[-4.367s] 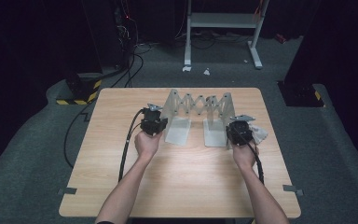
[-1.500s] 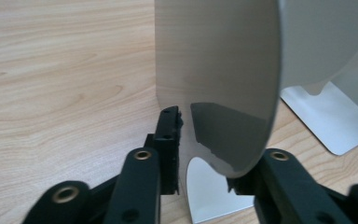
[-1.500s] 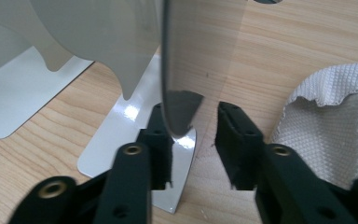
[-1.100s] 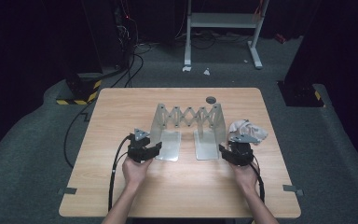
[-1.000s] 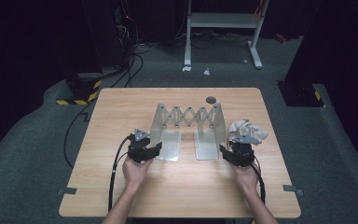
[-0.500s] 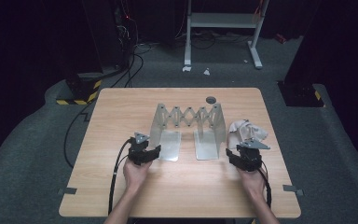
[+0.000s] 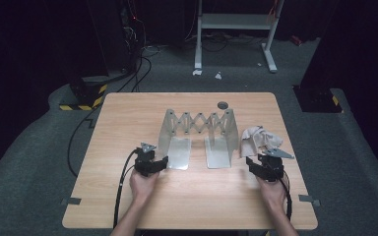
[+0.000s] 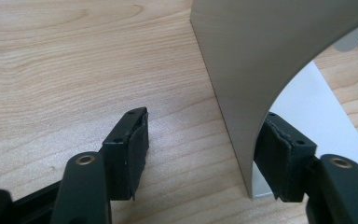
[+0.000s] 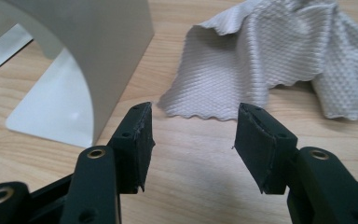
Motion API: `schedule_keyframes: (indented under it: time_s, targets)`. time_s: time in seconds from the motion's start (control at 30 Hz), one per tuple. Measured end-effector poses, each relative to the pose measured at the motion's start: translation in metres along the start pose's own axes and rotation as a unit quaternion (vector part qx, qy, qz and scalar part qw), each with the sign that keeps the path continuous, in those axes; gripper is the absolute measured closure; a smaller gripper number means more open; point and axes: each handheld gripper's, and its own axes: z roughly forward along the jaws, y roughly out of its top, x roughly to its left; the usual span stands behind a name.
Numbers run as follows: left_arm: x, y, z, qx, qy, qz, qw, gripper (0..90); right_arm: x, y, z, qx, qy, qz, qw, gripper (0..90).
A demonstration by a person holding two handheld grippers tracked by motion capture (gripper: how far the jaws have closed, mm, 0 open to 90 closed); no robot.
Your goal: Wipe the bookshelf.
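1. Broadly, the table [image 7: 187, 206] carries just two loose things. Both sit in its middle band, between the far edge and the near edge.
2. The rack [image 7: 199, 123] stands upright at mid-table. Its scissor links face the far edge and its two flat feet point toward the near edge. It looks set down and standing on its own, so I judge the placing done.
3. The cloth [image 7: 258, 139] lies crumpled near the right edge, just beside the rack's right end. Nothing holds it, and wiping or moving it may be what is left.
4. The left gripper [image 7: 163, 161] sits at the rack's left end plate [image 8: 242, 70]. Its jaws have just been opening and stand spread. The plate's edge is between them, and the outer pad [image 8: 137, 140] is plainly clear of it. I judge this a release nearly finished, with backing away from the plate remaining.
5. The right gripper [image 7: 252, 162] sits toward the right edge, between rack and cloth. Its jaws have just been opening and stand wide. Only bare wood lies between them, with the cloth [image 9: 270, 60] just ahead and untouched.
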Motion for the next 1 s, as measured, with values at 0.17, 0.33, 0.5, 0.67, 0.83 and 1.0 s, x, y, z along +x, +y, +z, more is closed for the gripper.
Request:
schedule_keyframes:
  time_s: [0.17, 0.33, 0.5, 0.67, 0.83, 1.0]
  targets:
    - [0.000, -0.001, 0.001, -0.006, 0.004, 0.013, 0.9999, 42.3, -0.009, 0.008, -0.001, -0.013, -0.022, -0.001, 0.9997, 45.7]
    - [-0.004, -0.004, 0.002, -0.019, 0.001, 0.016, 0.9997, 48.8, -0.019, 0.022, 0.003, -0.014, -0.036, 0.003, 0.9993, 41.9]
    - [-0.005, -0.005, 0.001, -0.023, 0.002, 0.018, 0.9996, 54.4, -0.026, 0.041, 0.015, -0.006, -0.046, 0.006, 0.9989, 36.5]
    - [-0.004, -0.005, 0.001, -0.023, 0.002, 0.016, 0.9996, 55.9, -0.028, 0.052, 0.027, 0.003, -0.053, 0.014, 0.9985, 34.2]
    - [-0.004, -0.005, 0.001, -0.024, 0.003, 0.016, 0.9996, 56.1, -0.030, 0.061, 0.043, 0.014, -0.062, 0.019, 0.9978, 33.3]
    - [-0.004, -0.005, 0.001, -0.024, 0.002, 0.016, 0.9996, 56.0, -0.033, 0.066, 0.058, 0.038, -0.063, 0.028, 0.9969, 31.3]
